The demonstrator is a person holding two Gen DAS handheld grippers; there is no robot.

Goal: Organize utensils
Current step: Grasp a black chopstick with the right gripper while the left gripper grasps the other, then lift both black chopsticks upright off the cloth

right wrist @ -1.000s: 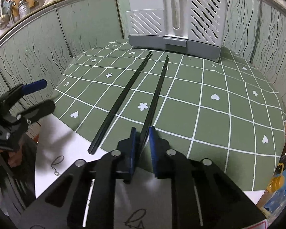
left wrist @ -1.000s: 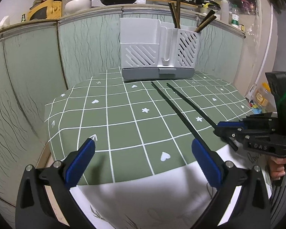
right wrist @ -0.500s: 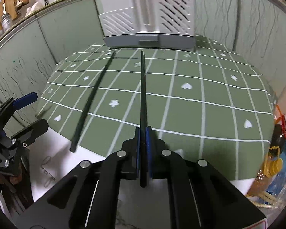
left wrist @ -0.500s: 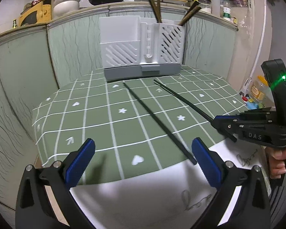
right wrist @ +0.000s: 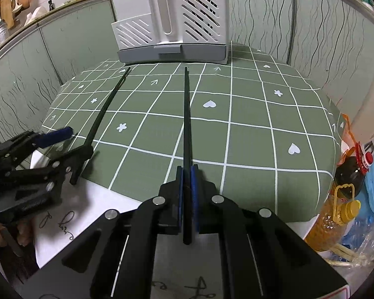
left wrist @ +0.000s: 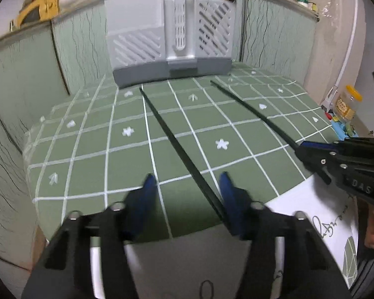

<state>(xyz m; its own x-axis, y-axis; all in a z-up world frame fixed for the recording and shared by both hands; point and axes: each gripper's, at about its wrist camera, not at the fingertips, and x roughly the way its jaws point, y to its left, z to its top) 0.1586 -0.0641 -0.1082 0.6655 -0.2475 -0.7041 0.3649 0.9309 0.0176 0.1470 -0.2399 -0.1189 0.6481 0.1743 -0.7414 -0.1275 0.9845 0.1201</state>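
Between the left gripper's (left wrist: 185,186) closing jaws lay a black chopstick (left wrist: 177,149), pointing lengthwise toward the utensil holder (left wrist: 169,42). Not pinched yet. The right gripper (right wrist: 187,189) was clamped on the other chopstick (right wrist: 186,114).

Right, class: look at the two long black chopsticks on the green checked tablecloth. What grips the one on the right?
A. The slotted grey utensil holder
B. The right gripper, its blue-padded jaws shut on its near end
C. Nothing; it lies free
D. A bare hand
B: in the right wrist view the right gripper has its jaws closed on the near end of the right-hand long black chopstick, which points toward the slotted grey utensil holder.
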